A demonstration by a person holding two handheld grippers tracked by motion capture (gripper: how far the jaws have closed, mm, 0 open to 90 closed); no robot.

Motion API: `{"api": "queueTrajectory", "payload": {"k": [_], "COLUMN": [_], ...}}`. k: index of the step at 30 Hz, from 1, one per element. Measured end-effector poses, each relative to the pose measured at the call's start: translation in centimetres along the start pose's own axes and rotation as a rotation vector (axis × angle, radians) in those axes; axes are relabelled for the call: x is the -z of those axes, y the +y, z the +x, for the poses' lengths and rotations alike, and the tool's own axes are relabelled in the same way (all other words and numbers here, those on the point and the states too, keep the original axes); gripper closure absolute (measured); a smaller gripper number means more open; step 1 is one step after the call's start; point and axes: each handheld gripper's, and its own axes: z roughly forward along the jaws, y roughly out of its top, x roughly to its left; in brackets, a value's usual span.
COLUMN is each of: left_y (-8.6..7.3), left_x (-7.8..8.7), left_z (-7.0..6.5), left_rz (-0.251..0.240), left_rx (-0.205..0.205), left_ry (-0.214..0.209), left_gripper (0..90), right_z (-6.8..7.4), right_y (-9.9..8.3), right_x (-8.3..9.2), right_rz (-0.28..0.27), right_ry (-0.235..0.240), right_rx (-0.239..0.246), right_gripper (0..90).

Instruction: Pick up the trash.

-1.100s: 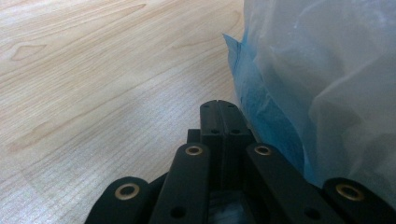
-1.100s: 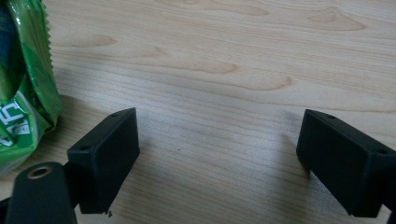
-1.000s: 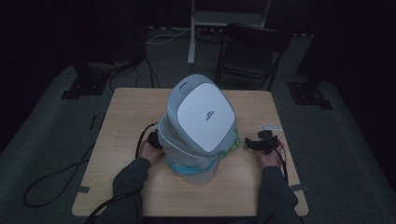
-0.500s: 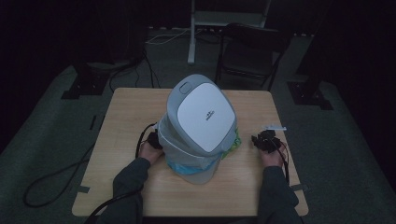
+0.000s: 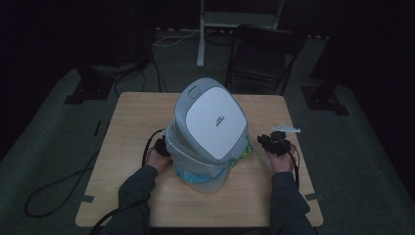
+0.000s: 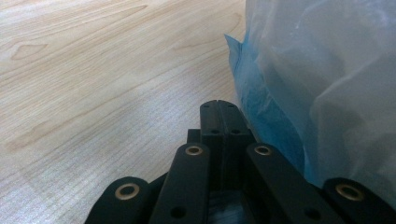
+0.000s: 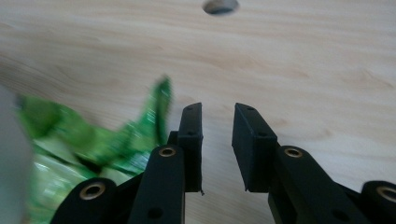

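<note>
chair: (image 5: 262, 58) behind the table, dark
stand: (image 5: 201, 34) white post beside chair
cables: (image 5: 58, 183) on floor, left

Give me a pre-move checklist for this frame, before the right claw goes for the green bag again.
1. Left claw shut with nothing between its jaws: ok.
2. Left claw beside the blue-and-clear bag; whether they touch: cannot tell.
3. Right claw has just been closing, a gap remains and nothing sits between its jaws: not ok for a grip.
4. Green bag lies off to the side of the right claw, outside the jaws: not ok.
5. Bin with the white lid stands tilted on the wooden table: cannot tell if stable.
</note>
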Motion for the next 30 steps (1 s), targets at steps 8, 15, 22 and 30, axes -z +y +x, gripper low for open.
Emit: {"api": "queueTrajectory", "payload": {"k": [8, 15, 22, 30], "left_y": [0.0, 0.0, 0.0, 0.0], "left_x": [0.0, 0.0, 0.0, 0.0], "left_z": [0.0, 0.0, 0.0, 0.0], "left_rz": [0.0, 0.0, 0.004, 0.0], "left_rx": [0.0, -0.003, -0.009, -0.006], "left_ry": [0.001, 0.001, 0.002, 0.001], "left_gripper": [90.0, 90.0, 90.0, 90.0], "right_z": [1.8, 2.8, 2.4, 2.4], "right_y": [1.6, 2.4, 1.9, 1.9], "right_x": [-0.1, -2.3, -3.1, -3.0], "right_rz": [-0.022, 0.04, 0.115, 0.121], "right_ry": [0.059, 0.037, 0.044, 0.014], "right_rx": [0.005, -0.002, -0.022, -0.008], "right_gripper": [68.3, 64.1, 71.0, 84.2]}}
